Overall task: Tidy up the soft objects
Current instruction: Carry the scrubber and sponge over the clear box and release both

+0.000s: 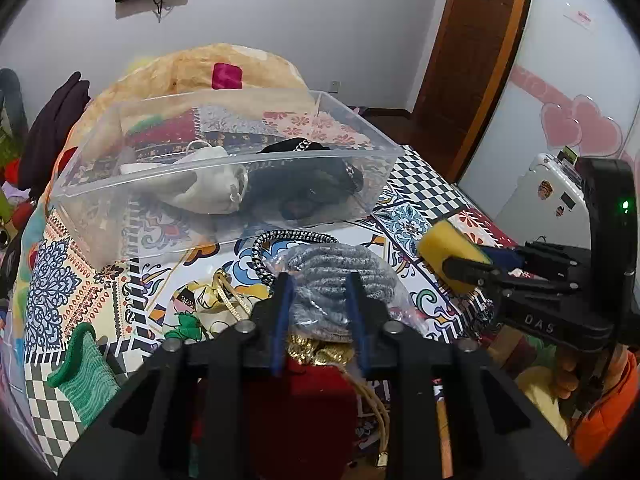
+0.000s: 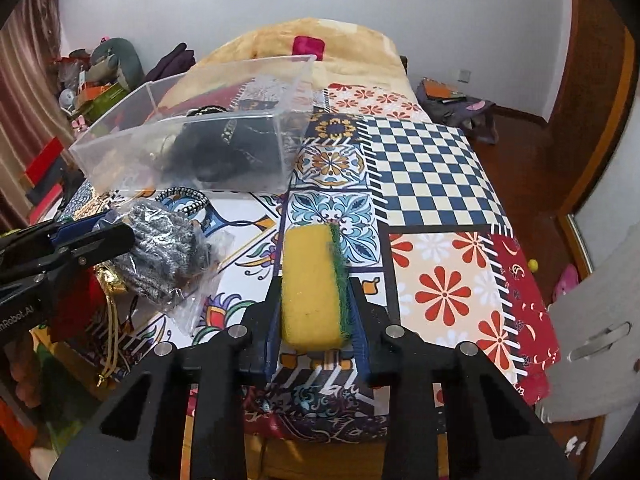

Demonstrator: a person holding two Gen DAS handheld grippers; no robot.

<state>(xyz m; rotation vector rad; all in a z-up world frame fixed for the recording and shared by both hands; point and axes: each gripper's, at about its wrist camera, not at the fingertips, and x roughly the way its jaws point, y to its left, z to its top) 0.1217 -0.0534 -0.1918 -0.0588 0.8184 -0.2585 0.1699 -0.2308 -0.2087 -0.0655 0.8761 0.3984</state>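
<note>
Sponge (image 2: 312, 284) is sitting clamped lengthwise between right gripper (image 2: 314, 292) fingers, bin (image 2: 192, 152) lying at 11 o'clock from it, while left gripper (image 1: 318, 304), nearer the bin, is pinching bagged grey knit (image 1: 340, 280).

Clear glossy plastic bin (image 1: 224, 168); porous foam sponge (image 2: 310, 284); grey knit cloth (image 1: 340, 276) in shiny plastic wrap

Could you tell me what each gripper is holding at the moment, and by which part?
The right gripper clamps the yellow sponge across its near end. The left gripper grips the bagged grey knit.
</note>
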